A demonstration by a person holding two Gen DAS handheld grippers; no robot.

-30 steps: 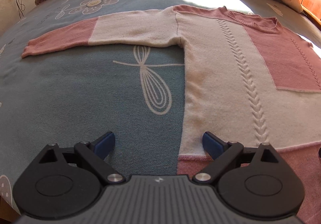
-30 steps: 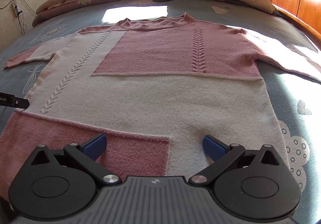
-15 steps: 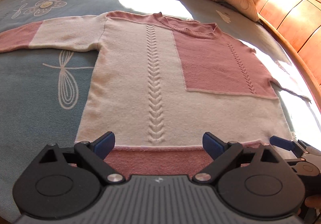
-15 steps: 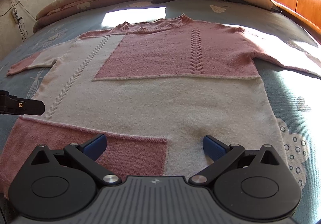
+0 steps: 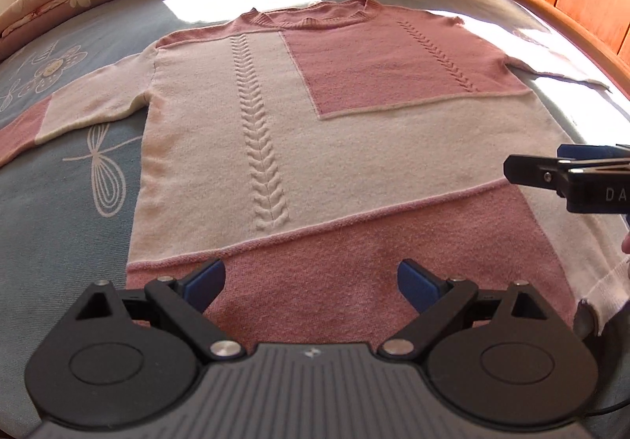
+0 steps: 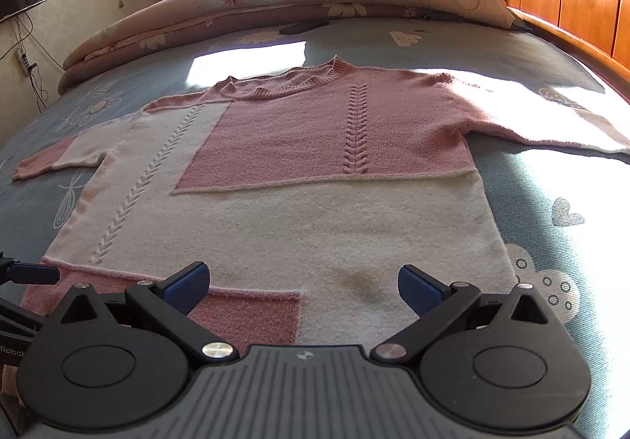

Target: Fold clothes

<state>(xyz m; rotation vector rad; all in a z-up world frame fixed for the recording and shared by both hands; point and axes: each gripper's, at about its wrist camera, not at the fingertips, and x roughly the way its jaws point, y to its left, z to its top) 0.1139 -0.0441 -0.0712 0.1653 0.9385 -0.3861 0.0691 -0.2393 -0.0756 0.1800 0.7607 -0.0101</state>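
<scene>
Pink-and-cream knit, the sweater (image 5: 299, 147) lies flat and face-up on the bed (image 5: 59, 226), its hem just ahead of both sets of fingers and its long axis running straight away from them toward the collar. Left gripper (image 5: 311, 281) hovers spread and empty over the pink hem band; right gripper (image 6: 301, 283) is likewise released, above the cream hem corner. Each sleeve stretches outward past the fingers' outer sides, with bare bedspread beyond. Both hands look equally near the hem, so a hem-to-collar fold seems likeliest, with open room ahead as far as the stacked quilt (image 6: 275, 10)
</scene>
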